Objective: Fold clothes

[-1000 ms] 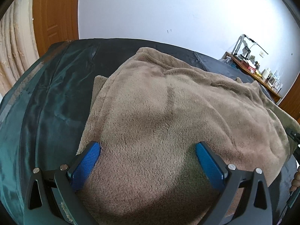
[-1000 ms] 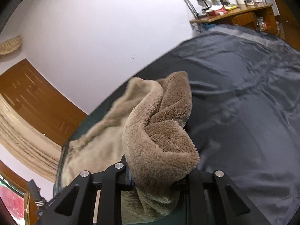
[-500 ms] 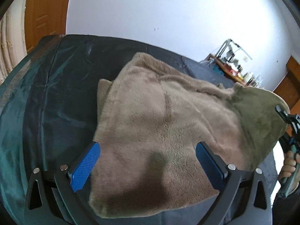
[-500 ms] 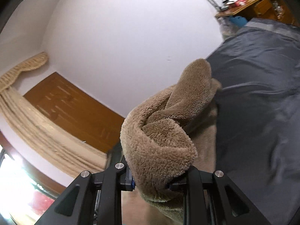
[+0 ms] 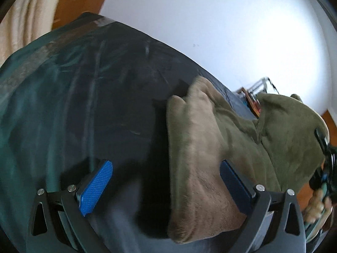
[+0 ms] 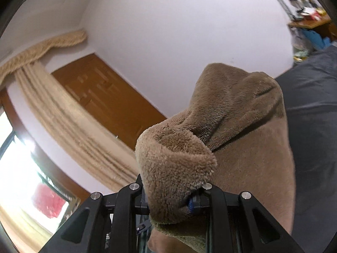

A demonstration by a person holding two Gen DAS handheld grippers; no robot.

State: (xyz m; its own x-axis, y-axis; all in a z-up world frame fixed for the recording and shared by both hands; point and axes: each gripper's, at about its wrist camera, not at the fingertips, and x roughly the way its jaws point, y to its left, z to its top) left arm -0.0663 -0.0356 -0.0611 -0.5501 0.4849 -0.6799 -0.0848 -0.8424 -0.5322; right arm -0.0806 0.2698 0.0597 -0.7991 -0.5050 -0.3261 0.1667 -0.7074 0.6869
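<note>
Bedroom, white wall, dark bed cover (image 5: 84, 105) filling 9 o'clock. Fleece garment (image 5: 195, 147) half lifted, draped from 5 toward 3 o'clock. Right gripper (image 6: 174, 198) pinches bunched corner, raised. Left gripper (image 5: 166, 185) fingers wide, empty, fabric between them. Blurred; fold seemingly midway, nothing yet laid flat or squared.

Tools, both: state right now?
Left tool: open, holding nothing; the brown fleece garment lies between its fingers.
Right tool: shut on the brown fleece garment, lifted.
</note>
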